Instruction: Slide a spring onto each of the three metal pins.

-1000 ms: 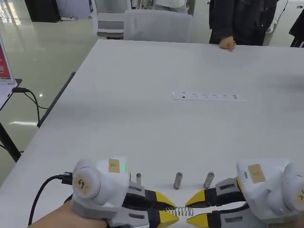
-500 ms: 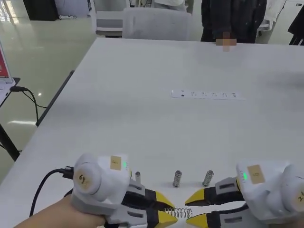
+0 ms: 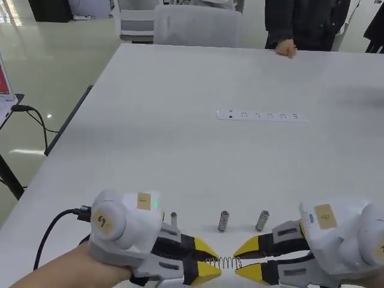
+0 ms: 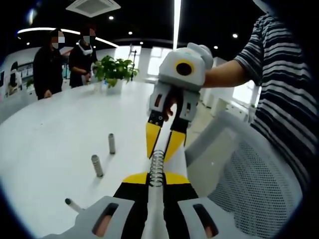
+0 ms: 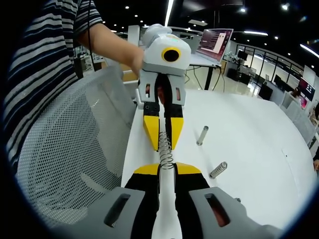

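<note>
1. Jaws of left gripper (image 3: 211,268) and right gripper (image 3: 239,264) were both pinched narrow on one spring (image 3: 226,262), one end each, tips facing, spring horiz. by front edge of desk (image 3: 180,150).
2. Just behind: 3 pins in a row. Left pin (image 3: 174,218) bare; mid pin (image 3: 223,221) and right pin (image 3: 262,220) each w/ a spring already on.

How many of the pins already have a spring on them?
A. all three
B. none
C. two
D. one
C: the middle pin and the right pin each wear a spring, the left pin is bare, and the last spring is held between the left gripper and the right gripper.
</note>
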`<action>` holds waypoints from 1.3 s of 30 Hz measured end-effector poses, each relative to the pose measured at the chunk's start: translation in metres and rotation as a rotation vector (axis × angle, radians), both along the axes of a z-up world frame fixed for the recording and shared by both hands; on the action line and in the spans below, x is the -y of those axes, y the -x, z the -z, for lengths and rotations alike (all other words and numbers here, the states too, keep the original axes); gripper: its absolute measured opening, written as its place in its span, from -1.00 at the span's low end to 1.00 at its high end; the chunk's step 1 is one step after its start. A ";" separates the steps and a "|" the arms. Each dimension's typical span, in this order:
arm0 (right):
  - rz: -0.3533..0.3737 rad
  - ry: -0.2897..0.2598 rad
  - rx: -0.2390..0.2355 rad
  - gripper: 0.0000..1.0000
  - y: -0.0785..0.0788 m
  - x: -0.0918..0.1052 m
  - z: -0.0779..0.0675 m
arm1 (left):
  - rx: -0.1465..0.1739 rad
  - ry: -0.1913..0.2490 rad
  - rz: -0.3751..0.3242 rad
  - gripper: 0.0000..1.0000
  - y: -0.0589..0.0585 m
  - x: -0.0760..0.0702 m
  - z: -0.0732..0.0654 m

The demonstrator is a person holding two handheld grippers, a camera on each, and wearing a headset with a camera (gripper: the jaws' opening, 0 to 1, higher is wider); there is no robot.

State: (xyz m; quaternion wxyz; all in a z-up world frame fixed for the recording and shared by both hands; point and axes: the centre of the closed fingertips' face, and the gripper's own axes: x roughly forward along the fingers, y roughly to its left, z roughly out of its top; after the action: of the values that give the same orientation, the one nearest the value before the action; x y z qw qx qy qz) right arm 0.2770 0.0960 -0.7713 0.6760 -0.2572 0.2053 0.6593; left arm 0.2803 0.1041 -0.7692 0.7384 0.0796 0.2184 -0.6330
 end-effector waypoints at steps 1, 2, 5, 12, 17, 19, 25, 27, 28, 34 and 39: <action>0.001 0.001 0.000 -0.85 0.000 0.000 0.000 | 0.000 0.001 0.000 -0.95 0.000 0.000 0.000; 0.000 0.001 0.003 -0.85 0.000 0.000 -0.001 | 0.000 -0.001 0.000 -0.95 0.000 0.000 0.000; 0.004 -0.003 -0.001 -0.84 0.000 0.000 -0.003 | 0.003 -0.007 0.002 -0.95 0.000 0.000 0.001; 0.004 -0.020 0.000 -0.84 0.000 -0.003 -0.011 | 0.002 -0.012 -0.003 -0.95 0.000 -0.001 0.003; 0.018 -0.064 0.000 -0.84 -0.003 -0.012 -0.025 | 0.008 -0.020 -0.013 -0.96 -0.002 -0.001 0.005; 0.011 -0.066 0.007 -0.84 -0.002 -0.015 -0.027 | 0.010 -0.027 -0.014 -0.96 -0.002 -0.001 0.007; 0.004 -0.091 0.062 -0.84 -0.001 -0.028 -0.036 | 0.023 -0.036 -0.019 -0.96 -0.003 0.000 0.008; -0.004 -0.091 0.086 -0.84 0.000 -0.031 -0.038 | 0.025 -0.036 -0.020 -0.96 -0.003 0.001 0.007; -0.005 -0.092 0.096 -0.83 0.000 -0.032 -0.038 | 0.027 -0.036 -0.020 -0.96 -0.003 0.001 0.007; -0.010 -0.100 0.156 -0.83 0.000 -0.041 -0.043 | 0.035 -0.029 -0.027 -0.95 -0.004 0.004 0.003; -0.016 -0.104 0.171 -0.84 0.002 -0.047 -0.043 | 0.037 -0.034 -0.029 -0.95 -0.004 0.004 0.004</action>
State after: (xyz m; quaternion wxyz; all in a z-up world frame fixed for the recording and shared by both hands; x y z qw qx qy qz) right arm 0.2752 0.1426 -0.7278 0.6981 -0.2789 0.1102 0.6502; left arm 0.2846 0.1003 -0.7735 0.7500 0.1005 0.2164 -0.6170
